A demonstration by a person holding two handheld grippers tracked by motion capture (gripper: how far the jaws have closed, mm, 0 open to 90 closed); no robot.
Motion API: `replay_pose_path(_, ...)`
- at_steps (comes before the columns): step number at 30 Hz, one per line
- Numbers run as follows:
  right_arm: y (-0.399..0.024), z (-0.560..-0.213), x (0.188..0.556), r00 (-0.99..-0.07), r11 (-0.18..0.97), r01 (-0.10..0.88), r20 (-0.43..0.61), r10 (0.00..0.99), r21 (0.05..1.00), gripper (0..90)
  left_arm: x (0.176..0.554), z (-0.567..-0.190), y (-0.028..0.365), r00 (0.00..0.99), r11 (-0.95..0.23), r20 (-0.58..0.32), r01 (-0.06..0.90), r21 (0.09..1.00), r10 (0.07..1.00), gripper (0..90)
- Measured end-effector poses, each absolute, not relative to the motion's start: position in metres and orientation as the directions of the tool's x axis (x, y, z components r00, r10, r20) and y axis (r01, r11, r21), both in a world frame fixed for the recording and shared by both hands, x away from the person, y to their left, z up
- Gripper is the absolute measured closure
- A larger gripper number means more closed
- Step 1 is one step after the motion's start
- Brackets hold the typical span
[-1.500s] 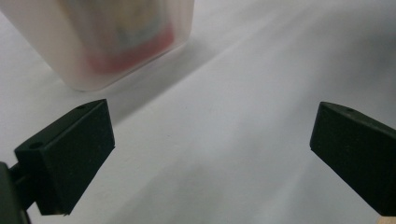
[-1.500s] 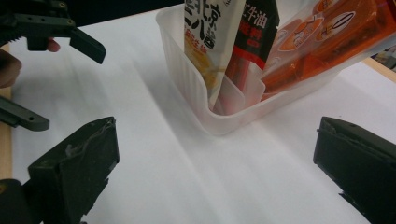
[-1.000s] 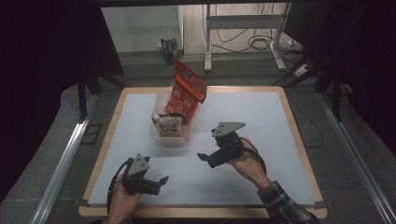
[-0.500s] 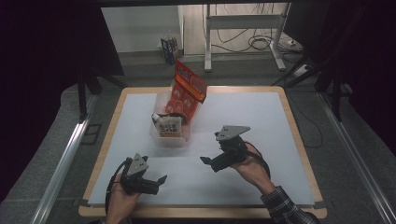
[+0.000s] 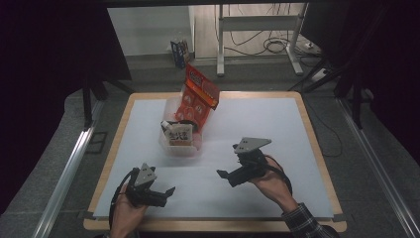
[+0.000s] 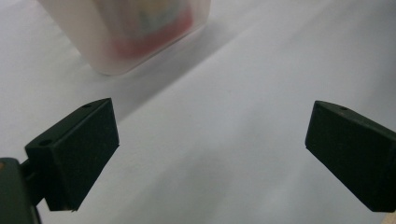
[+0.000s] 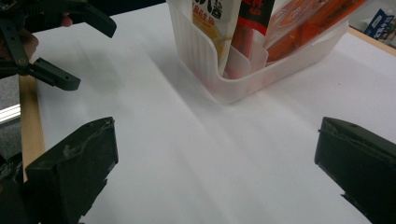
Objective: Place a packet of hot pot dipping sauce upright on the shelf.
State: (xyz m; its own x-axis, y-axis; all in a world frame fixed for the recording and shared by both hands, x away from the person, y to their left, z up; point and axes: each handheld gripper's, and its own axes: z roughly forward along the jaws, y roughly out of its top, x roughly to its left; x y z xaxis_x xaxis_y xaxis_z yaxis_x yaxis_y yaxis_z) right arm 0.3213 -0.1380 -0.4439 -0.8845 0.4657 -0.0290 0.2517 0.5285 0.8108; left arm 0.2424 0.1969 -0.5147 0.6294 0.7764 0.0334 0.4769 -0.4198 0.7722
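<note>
— Claws first, the near edge: where do they stand?

— The left claw (image 5: 166, 192) sits low at the near-left of the white surface (image 5: 277, 124), jaws spread wide and holding nothing; in the left gripper view its two black jaws stand far apart over bare white. The right claw (image 5: 224, 177) is at the near-right, also wide open and empty, pointing left toward the middle. A plaid sleeve (image 5: 304, 223) shows at the bottom edge behind it.

— And the thing they face?

— A translucent plastic bin (image 5: 179, 148) stands beyond both claws, left of the surface's centre, well apart from either. A pale packet (image 5: 179, 134) stands upright at its near end and a large red-orange snack bag (image 5: 198, 99) leans out of its far end, tilted to the right.

— Any writing you can read?

— The right gripper view shows dark East Asian characters on the cream packet (image 7: 208, 18) and white ones on a red-and-black packet (image 7: 250, 21) beside it, but I cannot read them. The orange bag carries print too small to make out.

— What differs from a second ago?

— The right claw has come back toward the near edge, away from the bin, and sits lower. The left claw is about where it was. The bin and packets have not shifted.

— Farther off?

— Past the surface, a grey floor with a small blue box (image 5: 179, 52), metal legs and coiled cables (image 5: 275, 47).
</note>
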Motion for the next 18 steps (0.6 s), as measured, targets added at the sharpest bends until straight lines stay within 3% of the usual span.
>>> replay_pose_path(18,-0.153,-0.447,0.309,-0.870,0.543,0.255,-0.054,0.489,0.800,0.0,0.236,-0.512,0.203,0.628,-0.393,0.011,0.474,0.788,0.778,2.7)
